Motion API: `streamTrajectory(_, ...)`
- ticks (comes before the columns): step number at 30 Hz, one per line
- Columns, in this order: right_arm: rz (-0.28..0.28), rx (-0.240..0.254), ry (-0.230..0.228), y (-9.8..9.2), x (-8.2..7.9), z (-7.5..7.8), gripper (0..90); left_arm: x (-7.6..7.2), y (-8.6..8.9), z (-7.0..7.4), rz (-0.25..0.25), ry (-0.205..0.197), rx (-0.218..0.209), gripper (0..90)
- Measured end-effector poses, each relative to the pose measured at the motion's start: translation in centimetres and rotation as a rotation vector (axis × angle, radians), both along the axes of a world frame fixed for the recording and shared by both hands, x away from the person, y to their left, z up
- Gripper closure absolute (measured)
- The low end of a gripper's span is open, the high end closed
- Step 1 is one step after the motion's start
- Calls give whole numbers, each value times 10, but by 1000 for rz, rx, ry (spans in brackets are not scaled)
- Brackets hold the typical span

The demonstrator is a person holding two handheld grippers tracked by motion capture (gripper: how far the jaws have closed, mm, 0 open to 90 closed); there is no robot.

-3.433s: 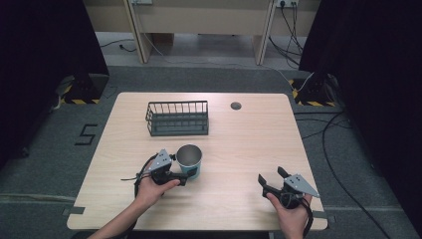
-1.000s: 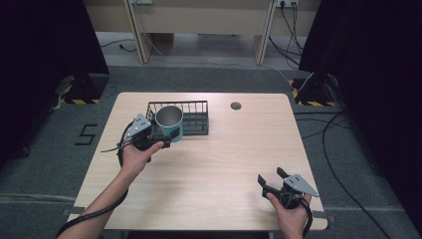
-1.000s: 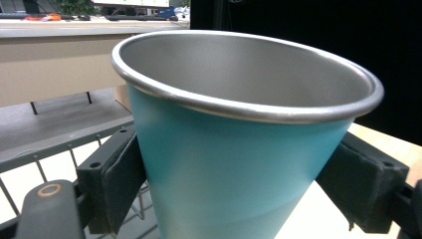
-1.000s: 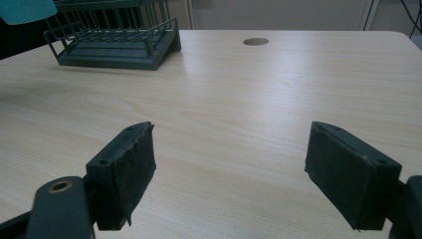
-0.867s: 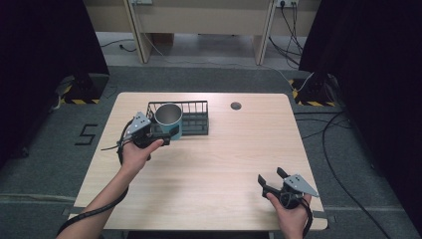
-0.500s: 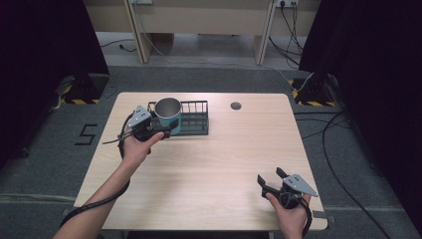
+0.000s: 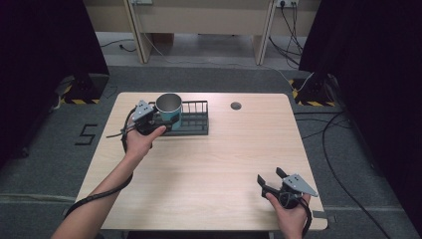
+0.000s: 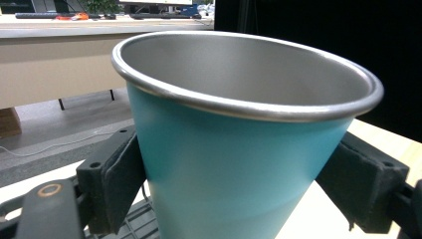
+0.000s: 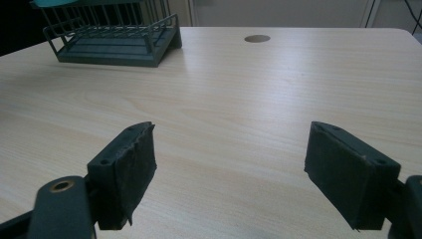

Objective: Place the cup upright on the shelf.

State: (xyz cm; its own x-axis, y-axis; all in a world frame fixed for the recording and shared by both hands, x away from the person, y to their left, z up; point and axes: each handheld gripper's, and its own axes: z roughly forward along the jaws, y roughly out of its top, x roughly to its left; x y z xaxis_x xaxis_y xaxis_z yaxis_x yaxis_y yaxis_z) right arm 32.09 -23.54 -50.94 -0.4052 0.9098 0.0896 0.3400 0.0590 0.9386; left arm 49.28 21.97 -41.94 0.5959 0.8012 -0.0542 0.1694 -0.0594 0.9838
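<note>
A teal metal cup (image 7: 169, 109) with a steel rim is held upright above the left end of the dark wire rack (image 7: 191, 119) at the table's far left. My left gripper (image 7: 160, 123) is shut on the cup; in the left gripper view both jaws press the teal wall of the cup (image 8: 234, 164), and a corner of the rack (image 8: 137, 224) lies below it. My right gripper (image 7: 271, 183) rests open near the front right edge of the table, with nothing between its jaws. In the right gripper view the rack (image 9: 117, 37) stands far off at the upper left.
A round cable hole (image 7: 236, 105) sits in the wooden table (image 7: 224, 159) at the back, right of the rack. Cables trail over the floor at the right. Desk legs stand beyond the far edge of the table.
My left gripper has carried the cup from the front middle of the table up and back to the rack's left end. The right gripper has stayed in place.
</note>
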Motion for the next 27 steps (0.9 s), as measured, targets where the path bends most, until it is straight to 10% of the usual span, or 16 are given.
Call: streamTrajectory(27, 2, 4, 6, 0, 0, -1, 208, 36, -8, 10, 63, 3, -37, 158)
